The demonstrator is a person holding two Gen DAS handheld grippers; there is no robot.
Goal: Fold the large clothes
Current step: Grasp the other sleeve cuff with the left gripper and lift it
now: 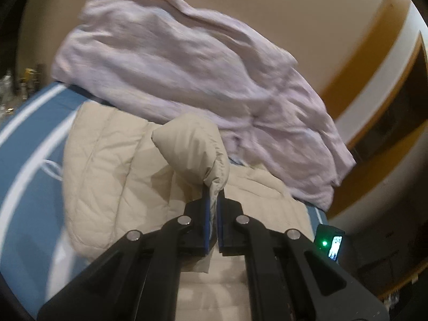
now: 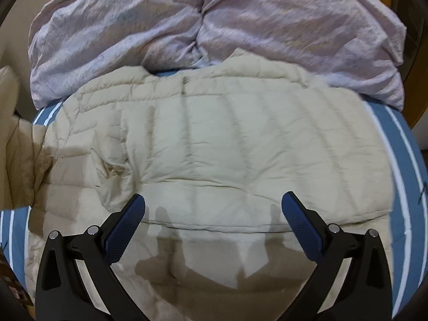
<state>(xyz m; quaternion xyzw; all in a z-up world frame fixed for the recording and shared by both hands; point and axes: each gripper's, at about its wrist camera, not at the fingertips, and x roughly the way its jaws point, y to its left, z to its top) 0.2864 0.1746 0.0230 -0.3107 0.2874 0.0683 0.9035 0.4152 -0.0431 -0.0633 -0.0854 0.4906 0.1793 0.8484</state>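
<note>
A beige quilted puffer jacket point(image 2: 227, 147) lies spread on a blue bed cover with white stripes point(image 2: 396, 144). My left gripper point(image 1: 213, 192) is shut on the cuff end of the jacket's sleeve point(image 1: 195, 149) and holds it lifted above the jacket body point(image 1: 107, 165). My right gripper point(image 2: 214, 208) is open and empty, its blue-padded fingers point(image 2: 125, 230) wide apart just above the jacket's lower part. At the left edge of the right wrist view, the raised sleeve point(image 2: 18, 160) shows.
A crumpled lilac blanket point(image 1: 187, 61) is heaped at the far side of the bed, also in the right wrist view point(image 2: 214, 21), touching the jacket's far edge. A beige wall point(image 1: 307, 13) stands behind. The bed cover point(image 1: 29, 139) extends left of the jacket.
</note>
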